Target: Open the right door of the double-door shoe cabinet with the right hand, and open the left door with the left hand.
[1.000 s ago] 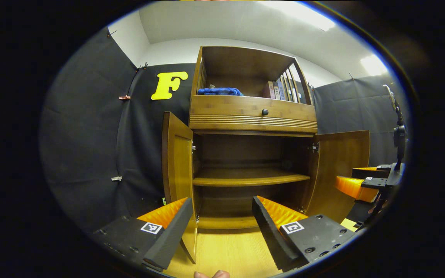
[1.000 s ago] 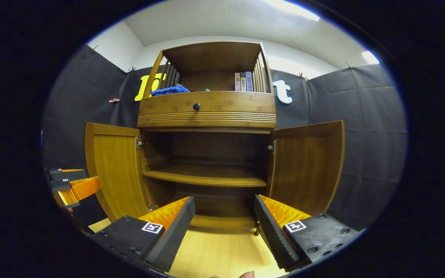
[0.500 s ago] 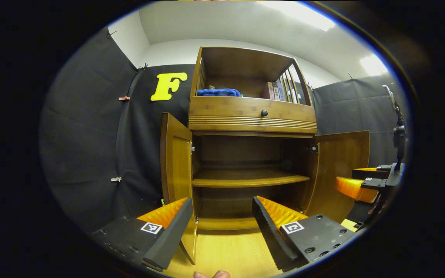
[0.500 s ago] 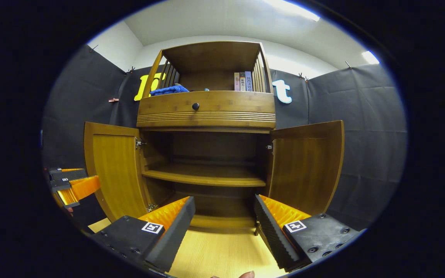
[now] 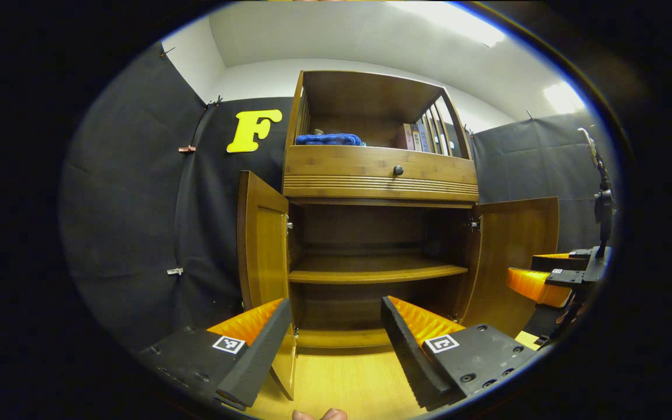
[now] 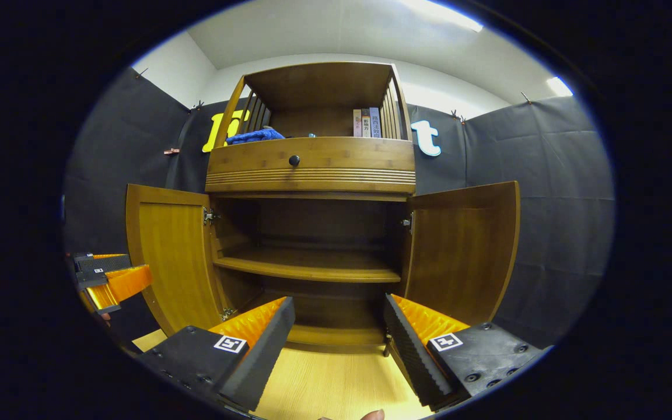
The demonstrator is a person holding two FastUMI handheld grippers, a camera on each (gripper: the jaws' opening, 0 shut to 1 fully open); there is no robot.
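Observation:
The wooden shoe cabinet [image 5: 380, 175] [image 6: 312, 169] stands ahead with both lower doors swung wide. Its left door [image 5: 260, 245] [image 6: 172, 256] and right door [image 5: 514, 256] [image 6: 461, 251] hang outward, showing an inner shelf [image 5: 371, 269] [image 6: 307, 267]. My left gripper [image 5: 333, 344] is open in front of the cabinet's base, nothing between its fingers; in the right gripper view it sits at the left edge [image 6: 108, 280]. My right gripper [image 6: 339, 344] is open too, holding nothing, and appears at the right edge of the left gripper view [image 5: 546, 277].
A drawer with a dark knob [image 5: 398, 170] [image 6: 294, 160] sits above the doors. The top shelf holds a blue cloth [image 5: 329, 139] [image 6: 254, 136] and several books [image 5: 420, 137] [image 6: 368, 122]. Light wooden floor [image 5: 347, 379] [image 6: 336, 385] lies before the cabinet; black cloth walls surround it.
In the left gripper view the left door's edge has shifted slightly leftward. Otherwise both grippers stay open and nearly still.

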